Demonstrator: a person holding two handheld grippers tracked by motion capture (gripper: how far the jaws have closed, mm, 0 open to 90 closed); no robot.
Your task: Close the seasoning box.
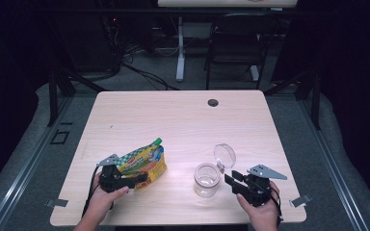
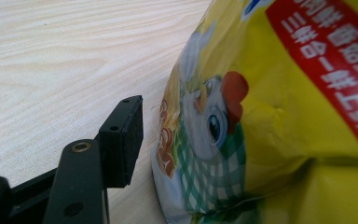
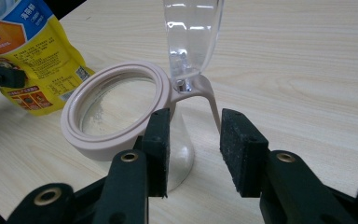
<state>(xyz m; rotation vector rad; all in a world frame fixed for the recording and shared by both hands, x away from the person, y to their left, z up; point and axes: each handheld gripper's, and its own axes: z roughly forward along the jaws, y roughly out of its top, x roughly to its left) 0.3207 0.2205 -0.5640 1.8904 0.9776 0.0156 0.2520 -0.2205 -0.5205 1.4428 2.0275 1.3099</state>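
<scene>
Hands [image 1: 103, 199] come in at the near edge of the wooden table [image 1: 173, 115], one claw in each. The left gripper [image 1: 137, 180] has let go: in the left gripper view its one black pad [image 2: 123, 140] stands just beside the yellow snack pouch [image 2: 279, 112] with a small gap, not pressing it. The pouch leans up on its own, green cap at the top, so it could flop over, and a nudge from that claw would do it. The right gripper [image 1: 230, 179] is released too. In the right gripper view its pads [image 3: 158, 149] stand on either side of the jar's thin hinge arm, close but not squeezing. The clear jar [image 1: 206, 179] with the pale pink rim stands near the front of the table, right of the pouch, and its clear lid [image 1: 224, 155] sticks up open behind it. I think a push there could tip the light jar or snap the lid shut. Farther back there is a black folding chair [image 1: 236, 43] on the floor.
</scene>
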